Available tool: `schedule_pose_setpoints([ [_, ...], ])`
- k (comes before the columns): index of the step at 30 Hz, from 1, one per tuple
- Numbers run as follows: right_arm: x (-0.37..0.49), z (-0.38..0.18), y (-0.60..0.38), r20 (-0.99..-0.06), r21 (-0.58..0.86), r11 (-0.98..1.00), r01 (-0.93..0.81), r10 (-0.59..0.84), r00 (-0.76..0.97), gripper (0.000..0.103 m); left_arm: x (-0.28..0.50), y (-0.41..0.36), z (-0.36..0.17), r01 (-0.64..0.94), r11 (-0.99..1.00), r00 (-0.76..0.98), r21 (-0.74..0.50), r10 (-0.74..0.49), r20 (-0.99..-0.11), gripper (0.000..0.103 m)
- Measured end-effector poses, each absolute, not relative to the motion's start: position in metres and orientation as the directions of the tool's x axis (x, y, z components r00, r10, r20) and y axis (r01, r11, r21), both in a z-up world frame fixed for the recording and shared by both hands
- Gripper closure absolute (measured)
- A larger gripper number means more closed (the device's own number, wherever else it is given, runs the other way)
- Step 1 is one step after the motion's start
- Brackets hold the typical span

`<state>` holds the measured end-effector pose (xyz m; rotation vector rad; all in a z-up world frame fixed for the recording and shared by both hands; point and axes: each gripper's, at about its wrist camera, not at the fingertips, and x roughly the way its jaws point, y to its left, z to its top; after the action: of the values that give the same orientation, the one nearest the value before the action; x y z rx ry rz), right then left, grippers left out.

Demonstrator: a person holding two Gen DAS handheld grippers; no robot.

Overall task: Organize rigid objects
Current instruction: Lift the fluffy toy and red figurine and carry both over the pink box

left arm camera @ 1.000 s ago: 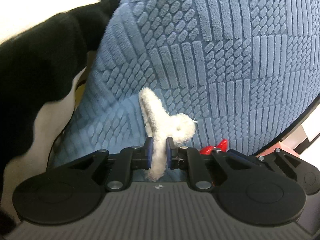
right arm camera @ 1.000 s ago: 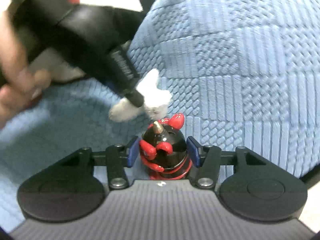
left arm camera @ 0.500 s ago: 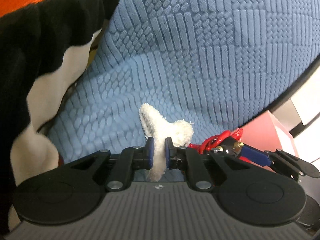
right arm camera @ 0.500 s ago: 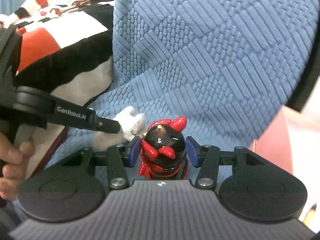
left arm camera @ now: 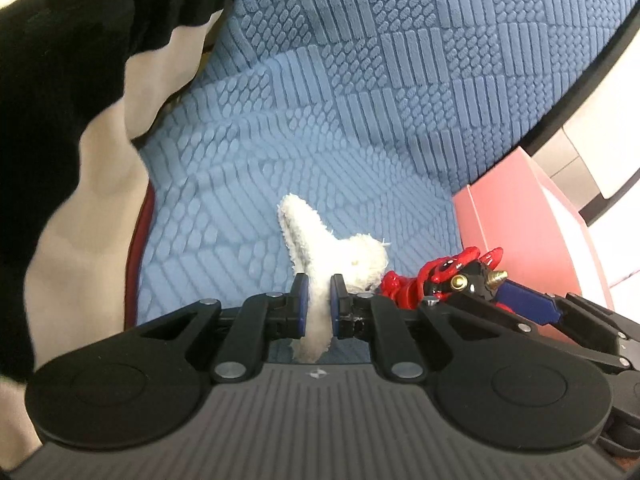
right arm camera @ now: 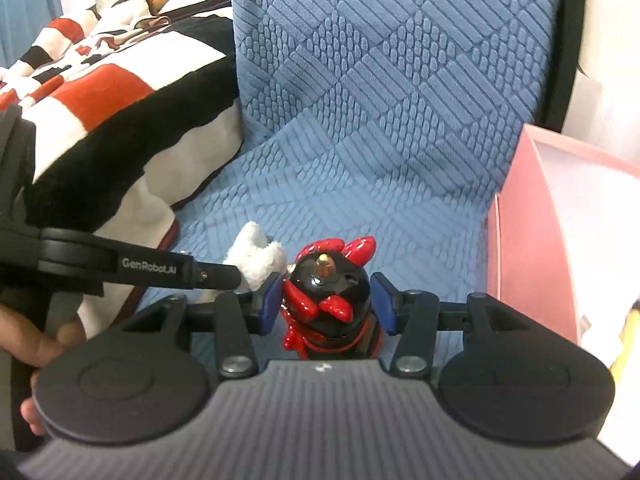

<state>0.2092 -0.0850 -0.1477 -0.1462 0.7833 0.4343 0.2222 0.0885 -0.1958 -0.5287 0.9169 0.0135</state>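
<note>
My left gripper (left arm camera: 318, 300) is shut on a white fuzzy hair clip (left arm camera: 316, 240) and holds it above the blue seat cushion (left arm camera: 340, 128). The clip also shows in the right wrist view (right arm camera: 256, 258), at the tip of the left gripper's arm. My right gripper (right arm camera: 326, 300) is shut on a black and red rooster figurine (right arm camera: 330, 292), held upright. In the left wrist view the figurine (left arm camera: 448, 280) sits just right of the clip, between the right gripper's blue pads. The two grippers are side by side, nearly touching.
A pink box (right arm camera: 560, 232) stands open to the right of the cushion; it also shows in the left wrist view (left arm camera: 520, 240). A black, white and red plush blanket (right arm camera: 112, 128) lies on the left. The chair's blue backrest (right arm camera: 400, 40) rises behind.
Both grippers have pulled back and to the right, away from the backrest, each keeping its object. The pink box has come into view on the right.
</note>
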Motion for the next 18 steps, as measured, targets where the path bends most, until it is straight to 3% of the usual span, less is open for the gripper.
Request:
schedule_pose_setpoints([
  [18,0.163,-0.151,-0.089,-0.712,0.034,0.921,-0.389,0.295,0.637,0.052,0.181,0.080,-0.192,-0.274,0.885,0.584,-0.376,-0.158,-0.796,0.089],
])
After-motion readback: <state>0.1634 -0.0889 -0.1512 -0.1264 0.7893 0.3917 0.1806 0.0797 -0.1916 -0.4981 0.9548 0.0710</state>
